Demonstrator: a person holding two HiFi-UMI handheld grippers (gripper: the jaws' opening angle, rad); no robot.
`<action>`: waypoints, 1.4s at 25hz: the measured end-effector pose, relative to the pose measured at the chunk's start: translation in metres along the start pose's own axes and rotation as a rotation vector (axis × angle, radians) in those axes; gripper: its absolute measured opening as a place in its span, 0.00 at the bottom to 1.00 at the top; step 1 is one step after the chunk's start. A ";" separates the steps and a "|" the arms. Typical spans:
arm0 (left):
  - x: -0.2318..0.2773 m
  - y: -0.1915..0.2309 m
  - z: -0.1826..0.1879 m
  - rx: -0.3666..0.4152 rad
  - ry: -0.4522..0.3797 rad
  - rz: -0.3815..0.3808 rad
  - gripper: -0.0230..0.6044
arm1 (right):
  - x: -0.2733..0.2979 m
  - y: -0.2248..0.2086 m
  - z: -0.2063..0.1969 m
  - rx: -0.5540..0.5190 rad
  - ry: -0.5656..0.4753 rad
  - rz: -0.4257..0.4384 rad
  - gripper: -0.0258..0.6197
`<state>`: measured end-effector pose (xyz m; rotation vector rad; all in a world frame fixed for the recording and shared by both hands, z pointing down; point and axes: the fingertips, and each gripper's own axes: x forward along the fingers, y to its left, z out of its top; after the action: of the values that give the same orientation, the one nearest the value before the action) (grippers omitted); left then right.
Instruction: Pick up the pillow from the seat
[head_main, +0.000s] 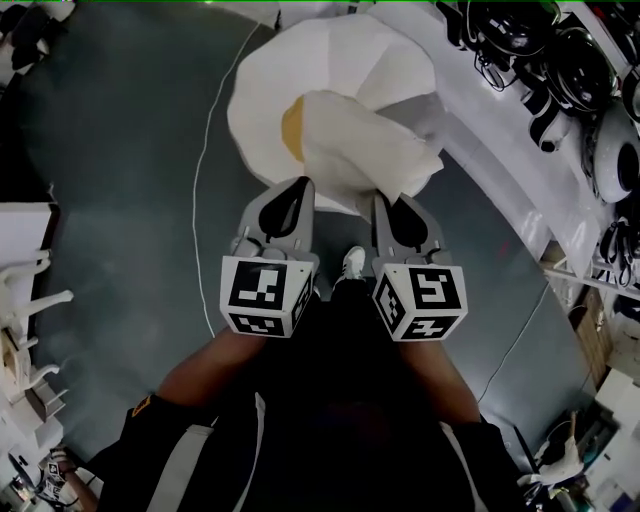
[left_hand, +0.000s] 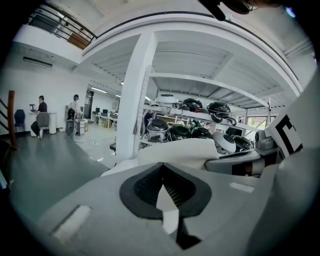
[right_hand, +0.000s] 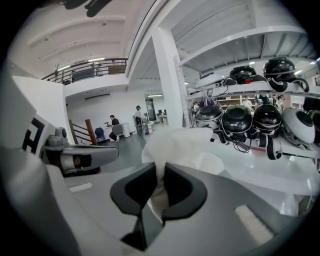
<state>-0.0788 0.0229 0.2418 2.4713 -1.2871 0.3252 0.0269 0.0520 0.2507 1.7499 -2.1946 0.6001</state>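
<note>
The white pillow (head_main: 372, 150) hangs in front of the person, pinched at its near edge by both claws: the left claw (head_main: 298, 186) has its jaws drawn narrow on a fold of the fabric, and the right claw (head_main: 386, 198) is closed the same way on a bunched corner just beside it. Behind and under the pillow stands the round white seat (head_main: 300, 60); the pillow overlaps it in the head view, and I cannot tell whether they touch. The seat stands on a dark grey floor (head_main: 120, 200), where a thin white cable (head_main: 198, 210) runs past. To the right, white shelves (head_main: 500, 150) carry rows of black and white helmets (head_main: 580, 70). A white pillar (left_hand: 132, 110) rises beside them, a railed balcony (right_hand: 90, 65) runs above, and a person (left_hand: 40, 112) sits far off across the open hall
</note>
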 end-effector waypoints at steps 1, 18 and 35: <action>-0.003 -0.002 0.001 -0.001 -0.004 0.003 0.04 | -0.004 0.002 -0.002 -0.004 0.004 0.006 0.10; -0.015 -0.047 -0.021 0.027 0.009 0.061 0.04 | -0.042 -0.017 -0.023 -0.061 0.030 0.053 0.10; -0.005 -0.045 -0.028 0.039 0.041 0.028 0.04 | -0.036 -0.019 -0.030 -0.047 0.047 0.036 0.10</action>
<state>-0.0463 0.0616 0.2574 2.4672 -1.3113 0.4095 0.0521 0.0937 0.2640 1.6596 -2.1951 0.5866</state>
